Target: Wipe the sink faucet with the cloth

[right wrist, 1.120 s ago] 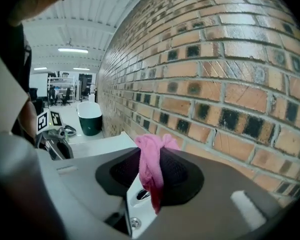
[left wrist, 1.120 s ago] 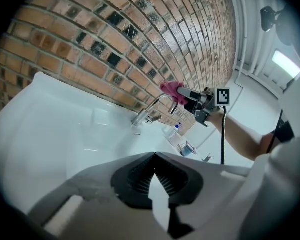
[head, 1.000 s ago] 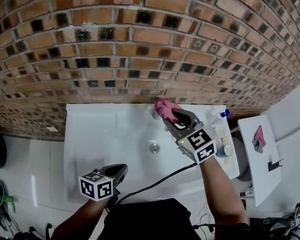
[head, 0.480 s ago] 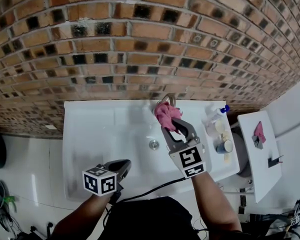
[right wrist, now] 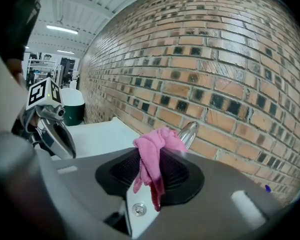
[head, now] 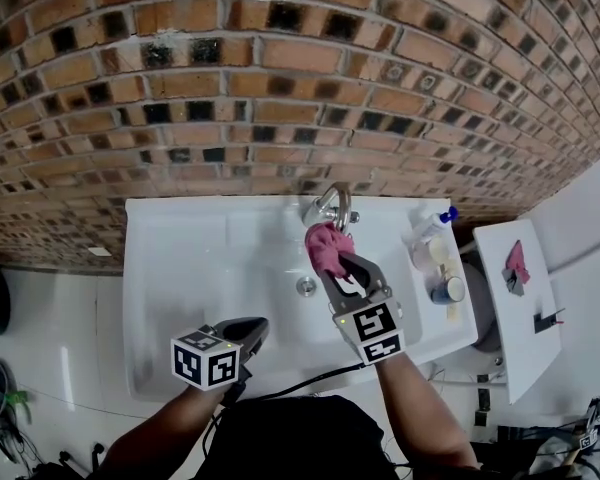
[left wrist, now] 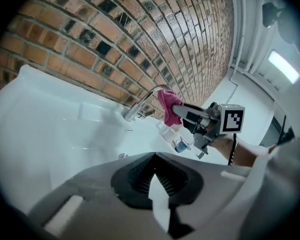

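Note:
A chrome faucet (head: pixel 332 206) curves up from the back rim of the white sink (head: pixel 180 258) under the brick wall. My right gripper (head: pixel 335 263) is shut on a pink cloth (head: pixel 326 246), which sits just in front of the spout over the basin. In the right gripper view the cloth (right wrist: pixel 152 151) bunches between the jaws with the faucet tip (right wrist: pixel 189 132) right behind it. My left gripper (head: pixel 248 336) is shut and empty at the sink's front edge. The left gripper view shows the faucet (left wrist: pixel 142 101) with the cloth (left wrist: pixel 168 103) against its end.
A spray bottle (head: pixel 430 230) and small jars (head: pixel 446 290) stand on the sink's right ledge. A white cabinet top (head: pixel 515 318) at the right carries another pink item (head: pixel 516 264). The drain (head: pixel 306 286) lies mid-basin. A cable (head: pixel 300 376) runs along the sink front.
My right gripper has pulled the cloth back toward me, off the faucet's top and down in front of the spout. The left gripper has stayed put.

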Action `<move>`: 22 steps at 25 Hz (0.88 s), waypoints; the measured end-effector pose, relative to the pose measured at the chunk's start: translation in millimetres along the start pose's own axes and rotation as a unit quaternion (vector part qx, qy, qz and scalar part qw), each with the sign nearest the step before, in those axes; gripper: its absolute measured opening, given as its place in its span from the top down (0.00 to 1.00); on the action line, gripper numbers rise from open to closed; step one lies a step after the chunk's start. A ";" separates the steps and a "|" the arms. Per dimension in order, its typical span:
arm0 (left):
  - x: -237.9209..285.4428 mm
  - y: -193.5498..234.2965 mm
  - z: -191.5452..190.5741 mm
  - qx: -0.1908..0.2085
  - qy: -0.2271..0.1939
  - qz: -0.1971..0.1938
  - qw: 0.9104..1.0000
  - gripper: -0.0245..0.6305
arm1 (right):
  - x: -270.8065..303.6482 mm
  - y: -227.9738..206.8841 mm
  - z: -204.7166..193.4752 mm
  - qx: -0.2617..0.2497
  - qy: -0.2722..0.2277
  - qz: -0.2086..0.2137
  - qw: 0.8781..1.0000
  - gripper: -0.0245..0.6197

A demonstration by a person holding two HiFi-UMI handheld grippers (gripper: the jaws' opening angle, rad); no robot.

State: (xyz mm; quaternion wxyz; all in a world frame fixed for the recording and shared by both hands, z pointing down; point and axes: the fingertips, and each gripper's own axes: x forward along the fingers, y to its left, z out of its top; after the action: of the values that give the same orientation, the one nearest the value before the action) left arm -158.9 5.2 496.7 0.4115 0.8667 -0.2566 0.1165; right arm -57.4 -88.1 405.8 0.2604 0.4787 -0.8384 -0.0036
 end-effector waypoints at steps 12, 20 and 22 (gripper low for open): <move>-23.2 9.7 1.4 -0.010 -0.044 0.041 0.998 0.95 | -2.3 4.5 -27.9 0.039 0.035 0.030 0.998 0.77; -37.3 -6.3 -19.2 -0.024 -0.070 0.077 0.994 0.95 | -54.0 6.1 -73.0 0.145 0.063 0.071 0.985 0.77; -38.4 -14.4 -25.6 -0.005 -0.068 0.091 0.994 0.95 | -79.2 11.0 -75.8 0.189 0.042 0.092 0.977 0.77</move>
State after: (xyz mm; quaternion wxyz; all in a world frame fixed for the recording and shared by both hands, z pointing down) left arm -183.2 46.1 487.6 0.3855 0.8436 -0.3622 0.0927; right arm -0.7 0.0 439.8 0.1995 0.4395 -0.8530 0.1987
